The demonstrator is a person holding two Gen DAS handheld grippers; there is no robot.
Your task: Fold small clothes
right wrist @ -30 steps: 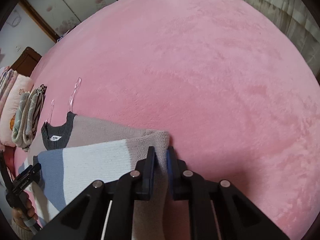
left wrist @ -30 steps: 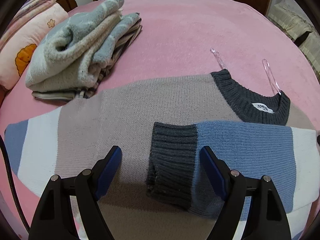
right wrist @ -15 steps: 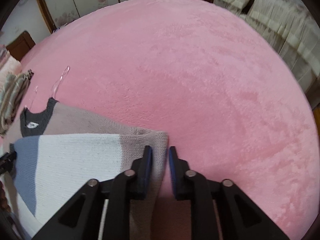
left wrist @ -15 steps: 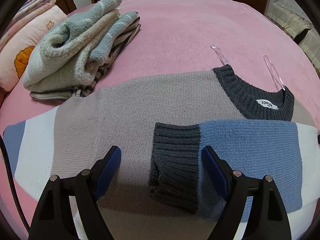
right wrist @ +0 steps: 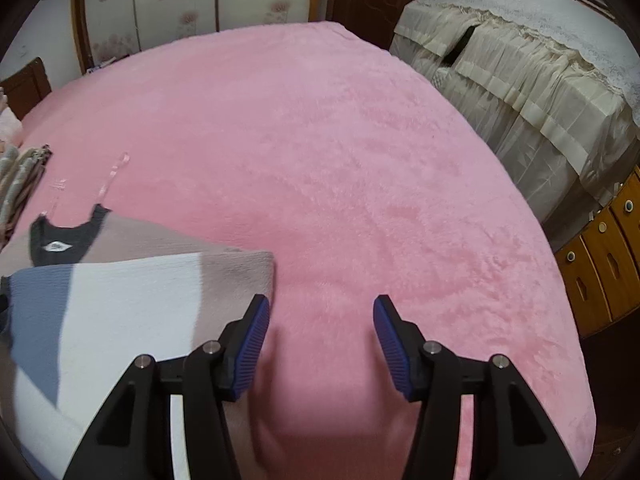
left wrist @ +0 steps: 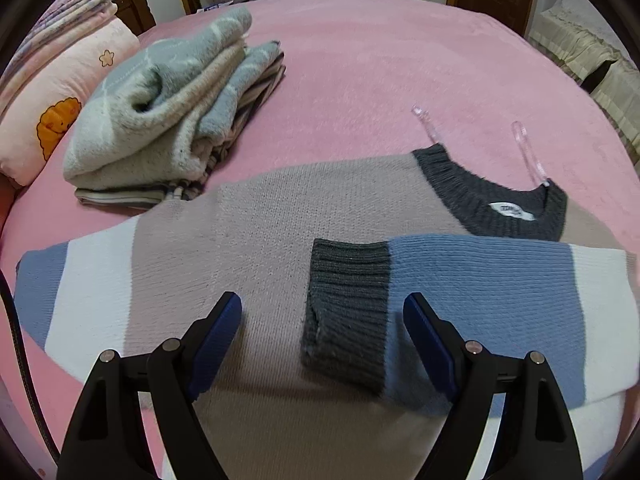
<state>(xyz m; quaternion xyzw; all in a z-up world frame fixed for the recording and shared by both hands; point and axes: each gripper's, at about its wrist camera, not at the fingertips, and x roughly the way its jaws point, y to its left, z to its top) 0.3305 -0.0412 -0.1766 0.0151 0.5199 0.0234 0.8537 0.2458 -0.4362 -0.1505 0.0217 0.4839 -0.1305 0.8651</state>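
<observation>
A striped knit sweater (left wrist: 304,216) in beige, white and blue lies flat on the pink bed, its dark grey collar (left wrist: 496,196) at the right. One sleeve is folded across the body, its dark grey cuff (left wrist: 348,304) lying in the middle. My left gripper (left wrist: 322,328) is open and empty, hovering over the cuff. In the right wrist view the folded sleeve edge (right wrist: 232,276) lies just left of my right gripper (right wrist: 320,320), which is open and empty over the bedspread.
A stack of folded fluffy clothes (left wrist: 168,120) sits at the back left, next to a pink pillow (left wrist: 60,96). Two clear hanger straps (left wrist: 528,152) stick out by the collar. A draped piece of furniture (right wrist: 520,64) and wooden drawers (right wrist: 600,256) stand right of the bed.
My right gripper opened and let go of the sweater's folded sleeve edge, which now lies on the bed. The left gripper stayed open and pulled back slightly.
</observation>
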